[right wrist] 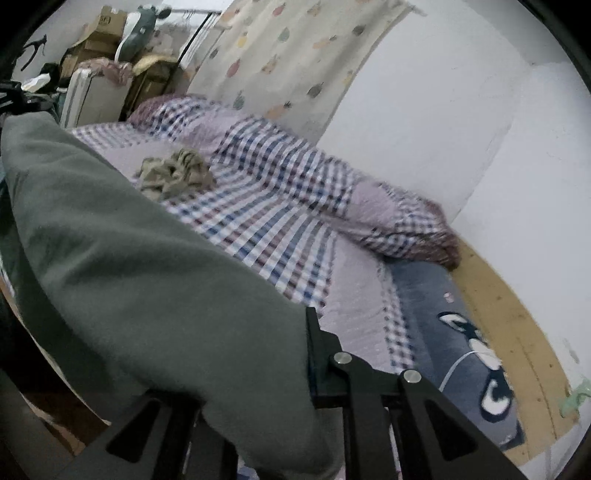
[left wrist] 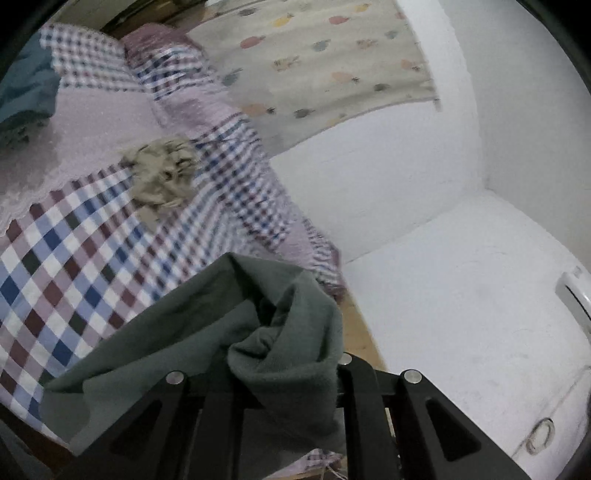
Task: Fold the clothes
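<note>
A grey-green fleece garment (left wrist: 207,325) hangs bunched over my left gripper (left wrist: 280,376), which is shut on it above the checked bed cover (left wrist: 59,266). The same grey-green garment (right wrist: 122,280) stretches from upper left down over my right gripper (right wrist: 273,373), which is shut on it; the cloth hides the left finger. A crumpled beige garment (left wrist: 162,173) lies on the bed further away, and the beige garment (right wrist: 177,173) also shows in the right wrist view.
White walls (left wrist: 443,184) and a fruit-print curtain (left wrist: 325,62) stand behind the bed. A teal cloth (left wrist: 26,92) lies at far left. A blue patterned blanket (right wrist: 454,343) and the wooden bed edge (right wrist: 517,314) sit to the right. Boxes (right wrist: 107,33) are stacked beyond.
</note>
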`<state>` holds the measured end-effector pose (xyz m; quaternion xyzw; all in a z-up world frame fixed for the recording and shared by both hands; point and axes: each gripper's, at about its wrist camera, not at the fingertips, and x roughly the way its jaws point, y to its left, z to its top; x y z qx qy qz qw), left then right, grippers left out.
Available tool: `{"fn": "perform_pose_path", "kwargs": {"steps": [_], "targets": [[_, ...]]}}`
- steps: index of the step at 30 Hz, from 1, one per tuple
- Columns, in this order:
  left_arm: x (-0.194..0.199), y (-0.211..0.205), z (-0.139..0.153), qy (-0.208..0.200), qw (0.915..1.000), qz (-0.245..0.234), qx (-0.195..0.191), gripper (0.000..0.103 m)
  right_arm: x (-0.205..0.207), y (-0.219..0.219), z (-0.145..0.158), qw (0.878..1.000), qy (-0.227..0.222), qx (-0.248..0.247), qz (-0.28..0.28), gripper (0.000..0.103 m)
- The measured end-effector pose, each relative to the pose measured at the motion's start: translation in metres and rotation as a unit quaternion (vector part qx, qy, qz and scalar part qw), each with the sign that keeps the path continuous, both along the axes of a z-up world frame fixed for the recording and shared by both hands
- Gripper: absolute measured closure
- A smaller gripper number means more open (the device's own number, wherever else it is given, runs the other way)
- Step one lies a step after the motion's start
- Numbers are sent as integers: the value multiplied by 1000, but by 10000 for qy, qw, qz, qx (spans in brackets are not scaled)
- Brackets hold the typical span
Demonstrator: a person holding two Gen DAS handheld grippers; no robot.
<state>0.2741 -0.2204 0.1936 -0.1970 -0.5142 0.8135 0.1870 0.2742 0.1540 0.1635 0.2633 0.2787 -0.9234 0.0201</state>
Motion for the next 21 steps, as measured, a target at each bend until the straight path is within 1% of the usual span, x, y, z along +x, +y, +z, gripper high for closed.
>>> {"fn": "perform_pose_path", "kwargs": {"steps": [4, 7, 10, 11, 12, 13, 14, 15, 16, 17, 19, 20, 21], "targets": [[-35, -7, -33, -604, 9981, 116, 41, 92, -56, 6, -25, 9979, -643, -46, 61, 91], [-68, -14, -54, -1014, 9946, 197, 52, 92, -98, 1, -43, 9945, -1039, 49, 96, 91], [-108, -21, -64, -1375, 9902, 236, 13, 92, -142, -2, -54, 9907, -1352, -24, 156, 91], [-122, -23, -67, -1498, 9884, 256, -8, 91, -158, -1, -57, 9885, -1502, -96, 169, 90], [-136, -26, -70, -1620, 9864, 276, -29, 91, -174, 0, -61, 9859, -1653, -169, 178, 84], [-154, -29, -75, -1756, 9840, 302, -35, 87, -193, 1, -65, 9827, -1829, -245, 142, 75], [-168, -33, -79, -1909, 9811, 301, -18, 73, -209, 5, -68, 9816, -1881, -311, 54, 69], [-183, -38, -85, -2065, 9778, 340, 51, 65, -225, 10, -71, 9804, -1933, -378, -35, 56], [-196, -46, -90, -2141, 9759, 395, 156, 48, -241, 15, -73, 9793, -1973, -443, -129, 48], [-205, -52, -93, -2140, 9755, 463, 213, 39, -248, 21, -73, 9810, -1851, -504, -303, 45], [-210, -66, -87, -1953, 9775, 781, 137, 37, -252, 35, -65, 9852, -1384, -712, -720, 43], [-209, -71, -83, -1795, 9799, 868, 92, 25, -253, 43, -61, 9857, -1150, -825, -918, 41], [-206, -76, -78, -1635, 9819, 952, 48, 20, -247, 50, -56, 9848, -949, -1073, -981, 35]]}}
